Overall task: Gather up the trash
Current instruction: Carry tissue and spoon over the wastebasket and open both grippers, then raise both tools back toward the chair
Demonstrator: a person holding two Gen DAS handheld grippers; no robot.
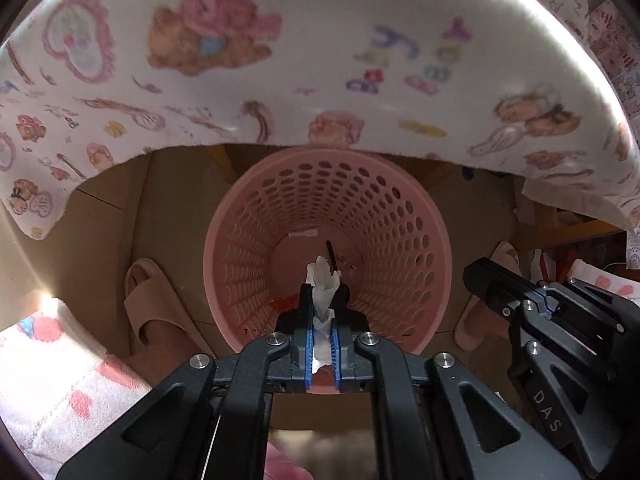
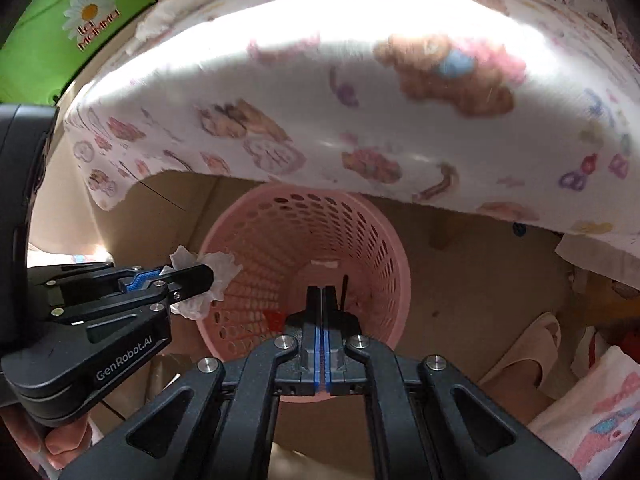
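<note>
A white cloth printed with bears and hearts hung over the top of both views, its edge draped above a pink perforated basket that stood on a tan floor. A beige slipper lay just beside the basket on one side. The left gripper pointed down into the basket's mouth, its jaws clenched on a crumpled white tissue, which stuck out past the fingertips above the basket's inside. The right gripper hung over the same opening with its blue pads pressed together and nothing between them. A small red scrap and a dark stick lay at the basket's bottom
</note>
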